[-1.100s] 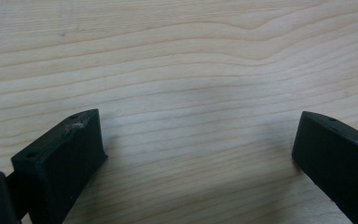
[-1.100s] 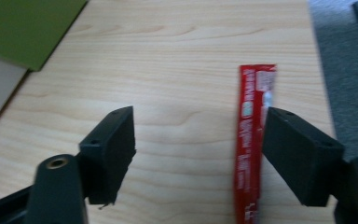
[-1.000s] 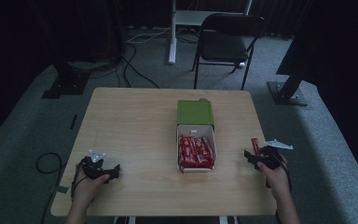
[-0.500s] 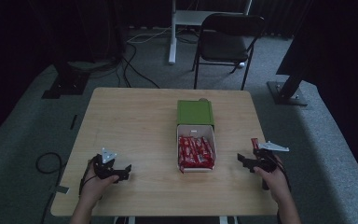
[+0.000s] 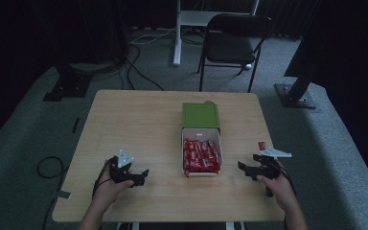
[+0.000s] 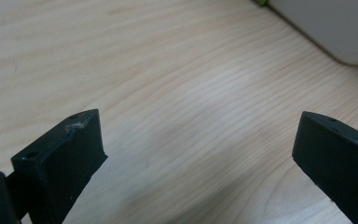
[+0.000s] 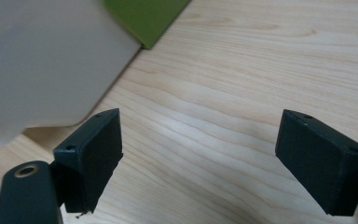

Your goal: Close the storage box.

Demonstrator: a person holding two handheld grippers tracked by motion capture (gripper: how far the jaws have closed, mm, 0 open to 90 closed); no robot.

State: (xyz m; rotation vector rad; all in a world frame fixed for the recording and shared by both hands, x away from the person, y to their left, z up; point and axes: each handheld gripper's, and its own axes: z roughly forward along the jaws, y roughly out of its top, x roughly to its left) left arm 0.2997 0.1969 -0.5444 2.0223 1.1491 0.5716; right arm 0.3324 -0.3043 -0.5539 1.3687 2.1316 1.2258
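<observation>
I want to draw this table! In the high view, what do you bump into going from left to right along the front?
left gripper → white box of red packets → right gripper → small red packet

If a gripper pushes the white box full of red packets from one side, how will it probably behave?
The white rectangular box sits flat and low on the pale wooden table, so it would probably slide, not tip. Its thin walls look like light card or plastic, so they may flex. The shiny red packets lie loose and could shift.

Dim lab, stand bases (image 5: 67,88), floor cables (image 5: 139,72)
</observation>
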